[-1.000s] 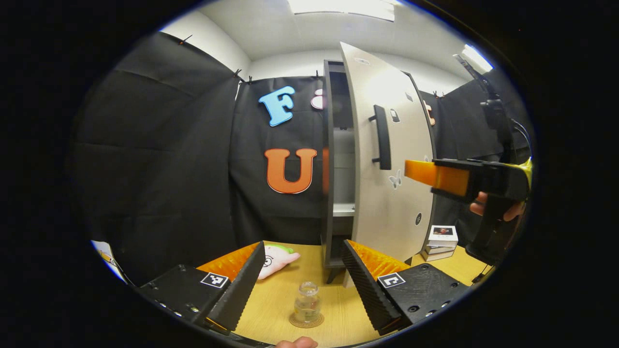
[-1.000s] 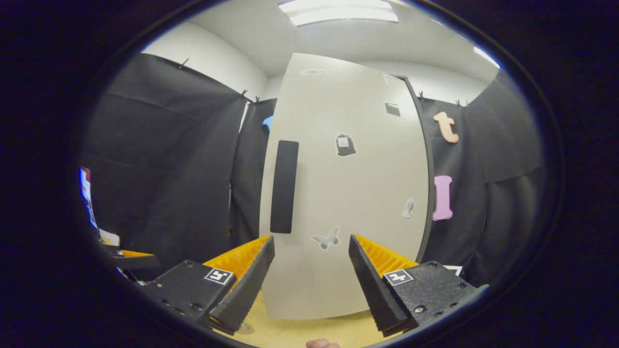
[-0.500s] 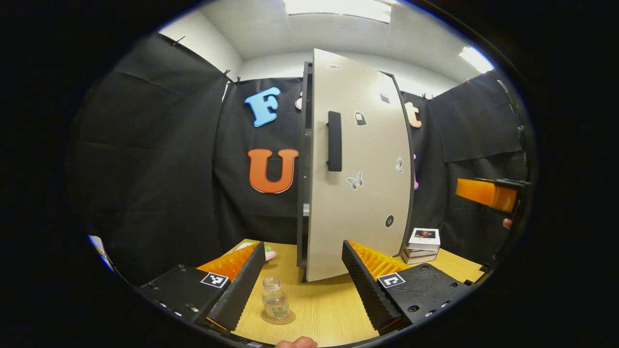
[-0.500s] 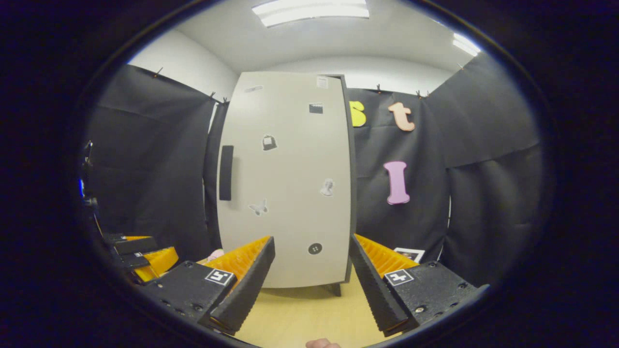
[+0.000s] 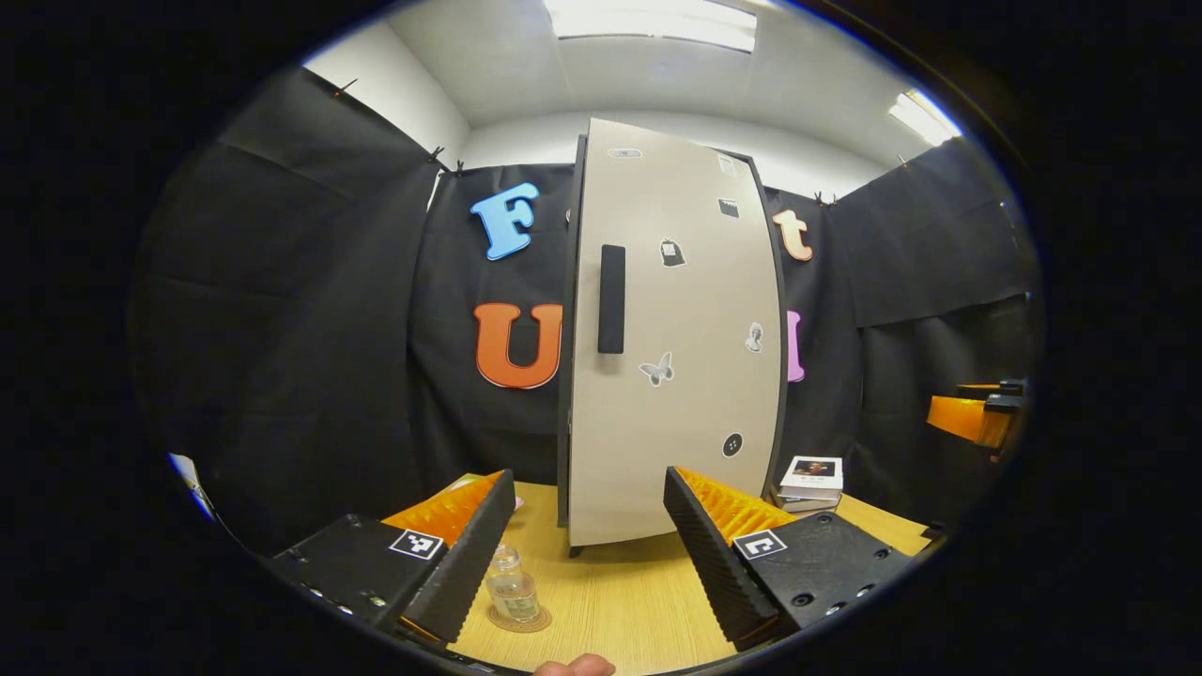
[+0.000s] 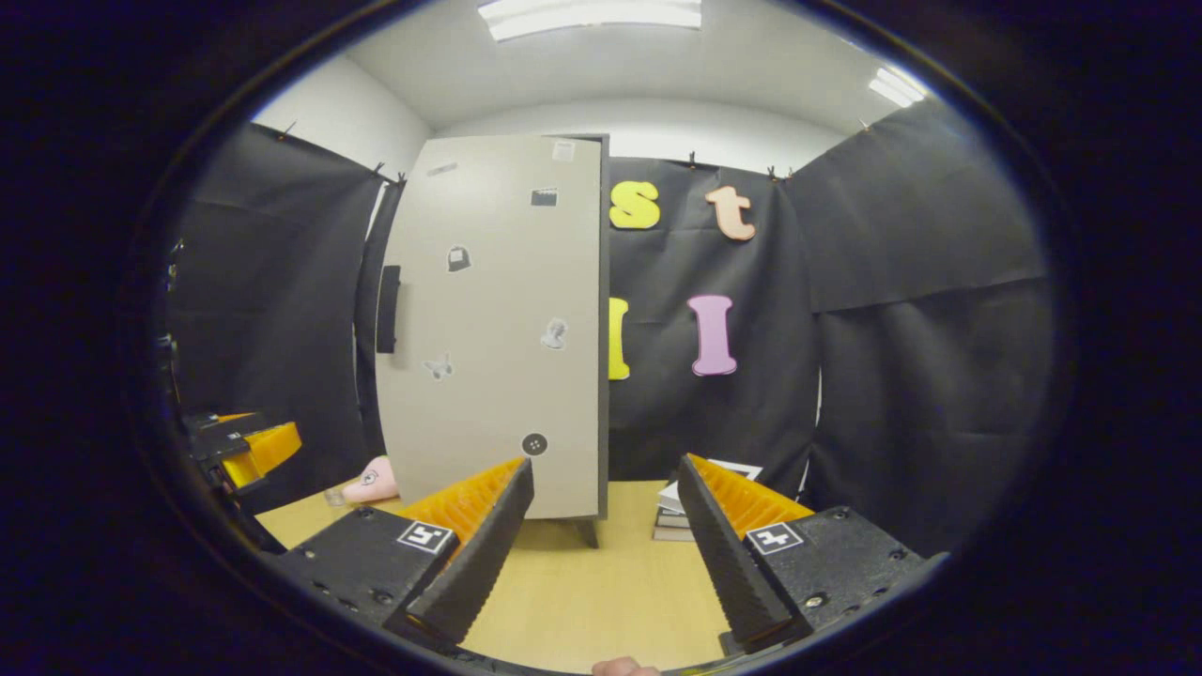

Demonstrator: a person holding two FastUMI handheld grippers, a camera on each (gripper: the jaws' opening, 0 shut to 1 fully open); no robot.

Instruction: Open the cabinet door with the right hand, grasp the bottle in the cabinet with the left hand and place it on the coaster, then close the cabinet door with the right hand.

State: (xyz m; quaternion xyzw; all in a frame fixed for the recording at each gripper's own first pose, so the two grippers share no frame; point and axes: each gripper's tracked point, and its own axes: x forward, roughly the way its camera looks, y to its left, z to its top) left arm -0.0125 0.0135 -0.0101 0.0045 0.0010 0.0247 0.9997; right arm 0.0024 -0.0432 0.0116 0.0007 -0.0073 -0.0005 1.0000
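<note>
The pale grey cabinet door with its black bar handle (image 5: 671, 338) looks flush, though it could spring ajar if unlatched. The small clear glass bottle (image 5: 512, 588) stands upright on the round brown coaster (image 5: 518, 619) — undisturbed. The left gripper (image 5: 587, 554) and right gripper (image 6: 606, 554) gape apart, empty.

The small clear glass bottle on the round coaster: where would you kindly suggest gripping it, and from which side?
I would grip the small clear glass bottle across its round body, below the narrower neck, coming in level from the front. It stands upright on the round coaster, so a sideways pinch should suit it.
</note>
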